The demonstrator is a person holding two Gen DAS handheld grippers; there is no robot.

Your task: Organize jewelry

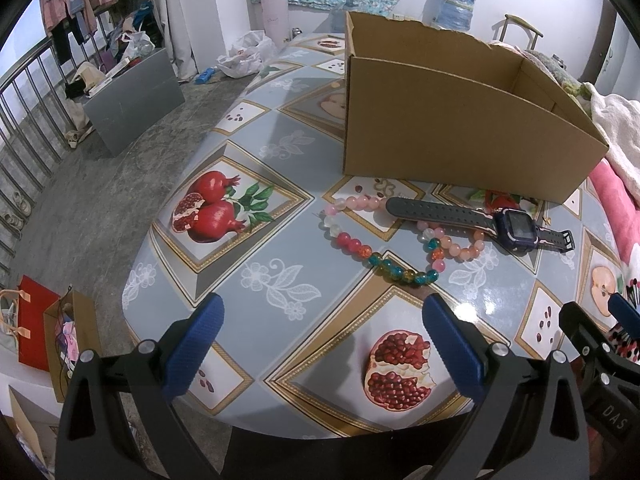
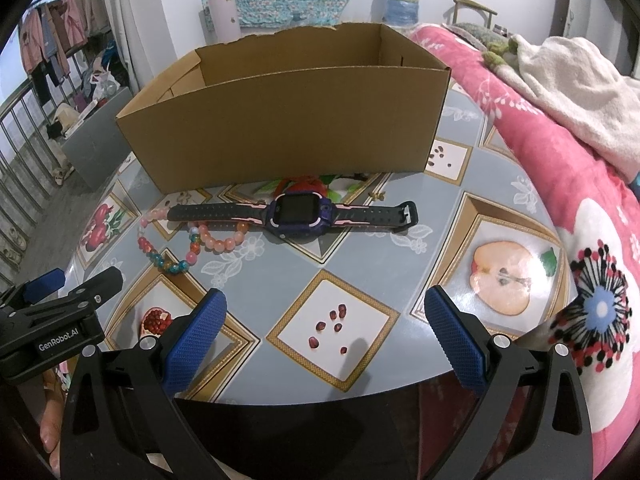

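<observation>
A dark watch (image 1: 516, 226) (image 2: 298, 212) with a purple case lies flat on the table in front of an open cardboard box (image 1: 460, 128) (image 2: 288, 120). A colourful bead bracelet (image 1: 384, 240) (image 2: 188, 240) lies partly under the watch strap. A small gold piece (image 2: 377, 195) lies near the box. My left gripper (image 1: 324, 344) is open and empty above the near table edge. My right gripper (image 2: 326, 340) is open and empty, near the front edge. The box's inside is hidden.
The table (image 1: 280, 248) has a fruit-patterned cloth. A pink floral quilt (image 2: 580, 220) with a white towel (image 2: 580, 92) borders the right. Paper bags (image 1: 44, 332), a grey box (image 1: 132, 96) and a railing (image 1: 24, 120) are on the floor to the left.
</observation>
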